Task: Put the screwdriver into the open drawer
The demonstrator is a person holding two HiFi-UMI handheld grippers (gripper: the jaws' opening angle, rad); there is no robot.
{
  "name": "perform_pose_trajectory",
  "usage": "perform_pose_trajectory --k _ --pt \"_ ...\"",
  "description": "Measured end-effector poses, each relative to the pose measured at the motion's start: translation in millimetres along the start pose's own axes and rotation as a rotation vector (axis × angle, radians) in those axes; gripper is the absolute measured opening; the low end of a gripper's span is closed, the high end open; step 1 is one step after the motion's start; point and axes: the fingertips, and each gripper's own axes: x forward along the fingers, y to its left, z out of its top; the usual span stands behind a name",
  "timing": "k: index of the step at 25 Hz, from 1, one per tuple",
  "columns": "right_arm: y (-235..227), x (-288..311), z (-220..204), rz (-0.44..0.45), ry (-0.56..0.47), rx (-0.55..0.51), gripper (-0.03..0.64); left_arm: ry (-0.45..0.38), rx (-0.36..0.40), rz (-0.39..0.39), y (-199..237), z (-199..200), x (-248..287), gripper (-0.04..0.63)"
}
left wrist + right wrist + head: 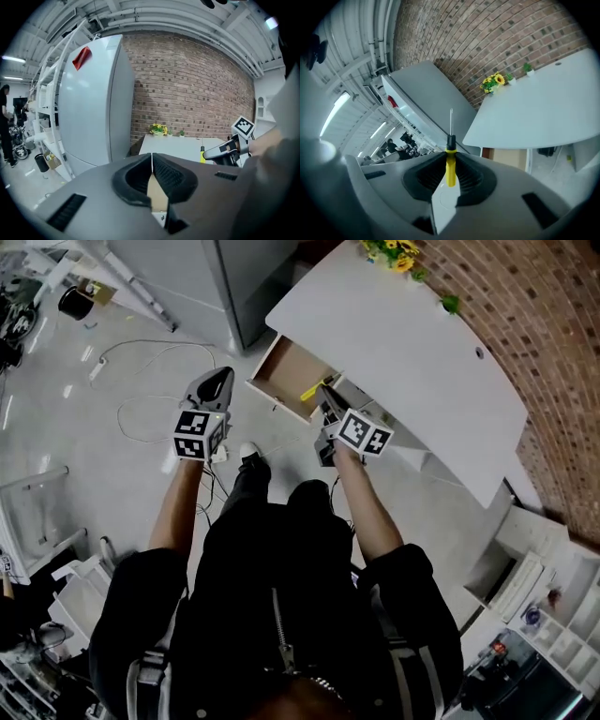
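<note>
In the right gripper view, a screwdriver [450, 168] with a yellow handle and a thin steel shaft stands upright between the jaws of my right gripper [450, 161], which is shut on the handle. From the head view, the right gripper [325, 397] holds the screwdriver [311, 388] just over the near edge of the open wooden drawer [286, 367] under the white desk [412, 352]. My left gripper [221, 381] hovers over the floor to the left of the drawer. Its jaws meet at the tips [152, 157] with nothing between them.
A tall grey cabinet [220, 277] stands left of the desk. White cables [141, 413] lie on the floor below the left gripper. Yellow flowers [397, 253] sit on the desk by the brick wall [553, 343]. White shelving [553, 615] stands at the lower right.
</note>
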Motion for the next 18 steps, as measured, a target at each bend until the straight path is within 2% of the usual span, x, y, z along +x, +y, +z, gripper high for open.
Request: perform_pose_trajectory --k 3,7,18 --pt "-12.4 23.3 -14.7 -0.049 0.028 0.032 0.071 0.032 0.000 -0.046 14.5 -9.0 23.8 0.028" --pt "-28.1 48.1 -27.9 -0.088 0.054 0.072 0.071 0.075 -0.022 -0.068 29.7 -26.5 46.8 0.028" --pt "-93.0 100.7 -70.8 -0.165 0.204 0.117 0.071 0.164 -0.089 -0.033 47.0 -83.2 82.3 0.028"
